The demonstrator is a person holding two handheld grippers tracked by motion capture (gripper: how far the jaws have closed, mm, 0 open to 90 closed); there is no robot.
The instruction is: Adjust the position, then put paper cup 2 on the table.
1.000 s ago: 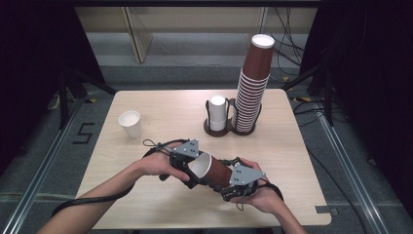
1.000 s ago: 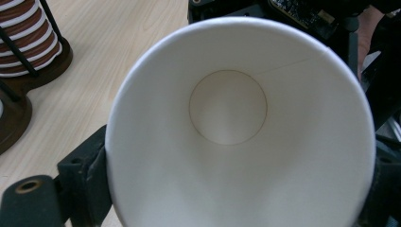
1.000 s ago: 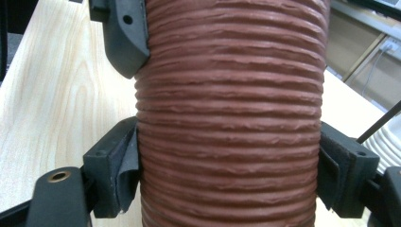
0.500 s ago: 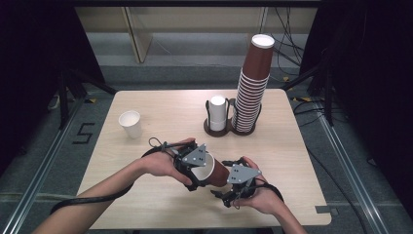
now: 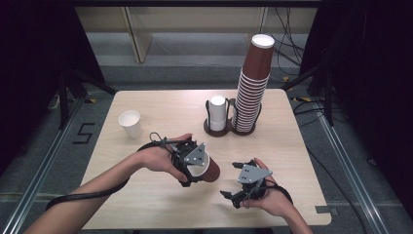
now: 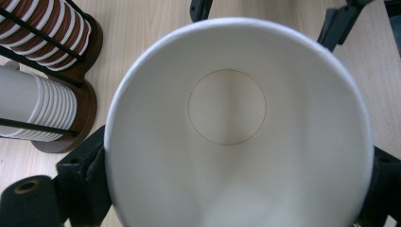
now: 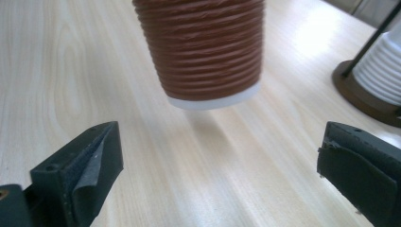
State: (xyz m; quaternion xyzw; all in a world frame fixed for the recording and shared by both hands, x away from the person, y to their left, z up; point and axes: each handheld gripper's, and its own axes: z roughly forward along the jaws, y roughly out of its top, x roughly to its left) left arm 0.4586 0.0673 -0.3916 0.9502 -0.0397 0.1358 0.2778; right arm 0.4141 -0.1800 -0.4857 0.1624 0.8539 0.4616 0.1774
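One brown cup (image 5: pixel 207 168) (unlabelled) clamped in left hand-held gripper (image 5: pixel 191 165); right hand-held gripper (image 5: pixel 233 197) apart.

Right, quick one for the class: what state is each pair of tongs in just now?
Left tongs: shut on the brown ribbed paper cup.
Right tongs: open, nothing between them; they have just been opening.
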